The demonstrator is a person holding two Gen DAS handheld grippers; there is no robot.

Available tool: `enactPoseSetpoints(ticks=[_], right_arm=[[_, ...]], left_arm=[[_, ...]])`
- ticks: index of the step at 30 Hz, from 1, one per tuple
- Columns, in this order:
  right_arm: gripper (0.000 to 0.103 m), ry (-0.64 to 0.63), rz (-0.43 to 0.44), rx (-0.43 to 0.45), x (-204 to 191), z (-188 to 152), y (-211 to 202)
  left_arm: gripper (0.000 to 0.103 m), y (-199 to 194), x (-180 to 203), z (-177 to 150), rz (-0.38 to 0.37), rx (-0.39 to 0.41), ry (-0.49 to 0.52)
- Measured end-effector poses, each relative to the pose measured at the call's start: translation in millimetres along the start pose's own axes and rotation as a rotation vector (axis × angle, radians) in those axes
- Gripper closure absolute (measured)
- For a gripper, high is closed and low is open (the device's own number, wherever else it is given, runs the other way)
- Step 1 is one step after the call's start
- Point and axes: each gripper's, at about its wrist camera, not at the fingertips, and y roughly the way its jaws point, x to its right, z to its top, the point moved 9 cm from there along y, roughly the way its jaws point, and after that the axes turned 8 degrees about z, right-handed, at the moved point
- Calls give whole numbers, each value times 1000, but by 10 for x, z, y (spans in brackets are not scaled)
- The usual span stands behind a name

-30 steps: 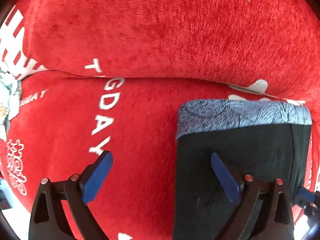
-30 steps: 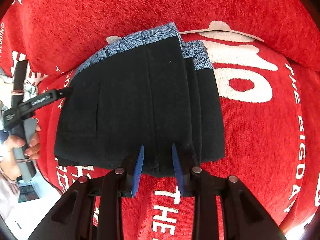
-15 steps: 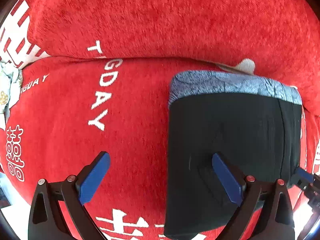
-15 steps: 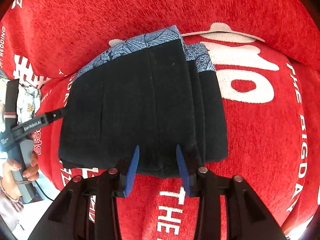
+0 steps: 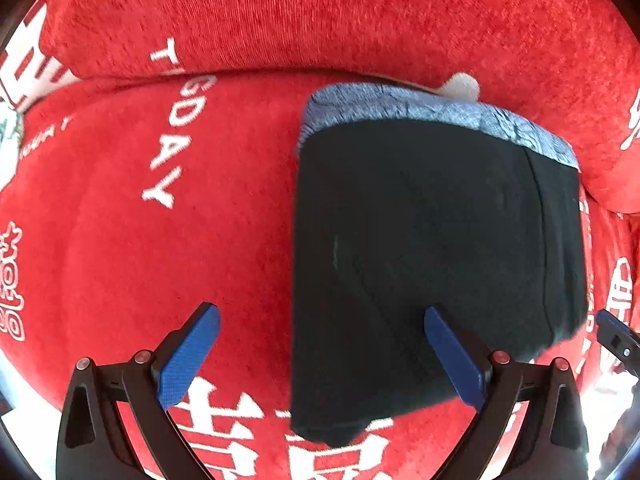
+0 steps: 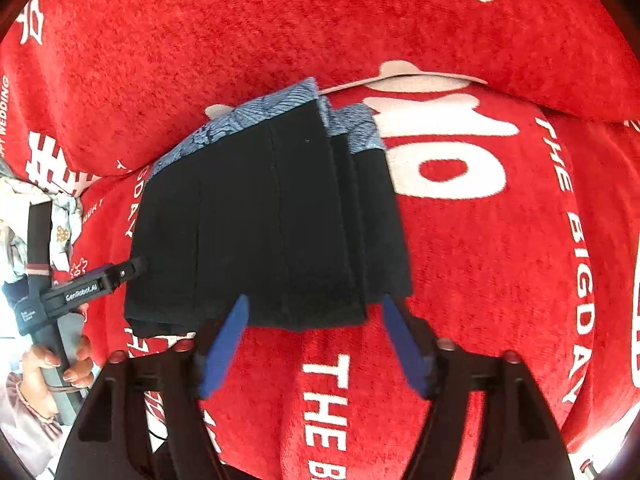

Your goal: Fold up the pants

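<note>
Left wrist view: the left gripper (image 5: 320, 344) points down over a red cover (image 5: 160, 240) with white lettering. Its blue pads (image 5: 188, 356) stand wide apart, nothing pinched. The left pad hangs over bare red cloth; the right pad is over the near left part of the pants (image 5: 432, 248). The pants lie folded into a thick black block on the right half of the seat. A blue-grey patterned waistband (image 5: 420, 110) runs along the far edge, close to the seam where the seat meets the red backrest (image 5: 320, 12). At the right edge of this view, a tip of the right gripper (image 5: 614, 336) shows just beside the pants' right side.

Right wrist view: the right gripper (image 6: 314, 344) has its jaws opening. The blue pads (image 6: 224, 344) are spread and clear of the cloth, with the near edge of the pants (image 6: 264, 220) just ahead of the tips. No fabric is pinched. The folded layers step down toward the right, where a second strip of waistband (image 6: 358, 128) shows. At left, the left gripper (image 6: 134, 266) reaches to the pants' left edge. A hand (image 6: 56, 364) grips its handle. The frame does not show whether the tip touches the cloth.
</note>
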Motion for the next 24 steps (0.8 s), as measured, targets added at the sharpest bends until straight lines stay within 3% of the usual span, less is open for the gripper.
enactPoseSetpoints(ticks=[5,10,17,20,24], right_arm=[[21,39,-4,-15,204,-102,4],[21,123,52,-21,381,-117,16],[21,125,94,-45,423,-35,95],[21,113,121,-60,407,27,119],[21,89,149,-98,380,118,204]], left_arm=[[1,5,-10,-77,-19,-19,-32],[1,44,8,-71,-33,-35,-38],[1,144,42,74,-92,-36,-24],[1,179,-49,117,-81,-33,-43],[1,271,-121,176,-143,-60,-85]])
